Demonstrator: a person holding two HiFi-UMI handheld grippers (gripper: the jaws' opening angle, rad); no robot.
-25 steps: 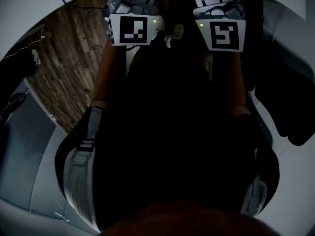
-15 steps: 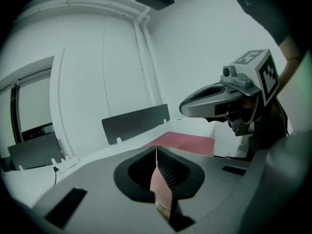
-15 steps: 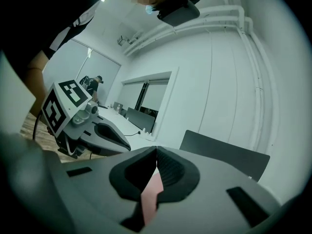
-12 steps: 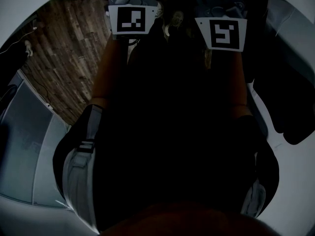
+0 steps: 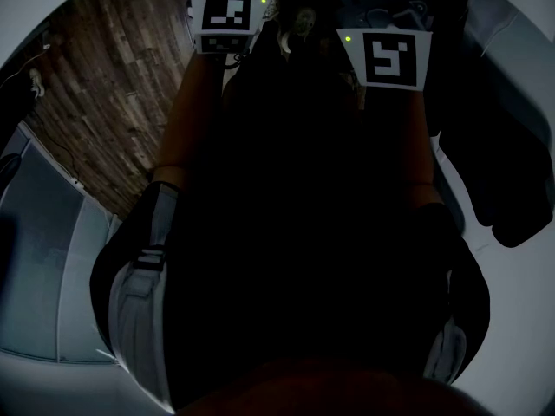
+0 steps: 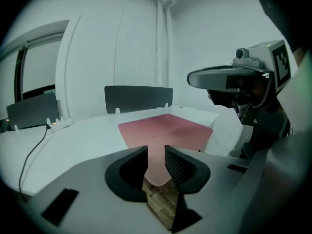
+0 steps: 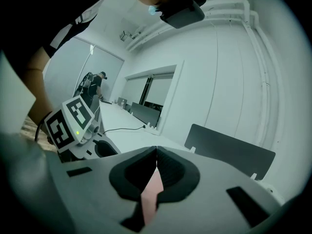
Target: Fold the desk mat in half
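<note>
The desk mat looks to me like a smooth, matt pink sheet, faintly mottled. Under it, the table is white and smooth with a dull sheen. Behind the mat, the divider panel looks dark and matt. Below the mat's corner, the floor shows brown wood-grain planks.

We have just been opening our left gripper, the desk mat corner loose between its jaws, while our right gripper pinches the mat.
</note>
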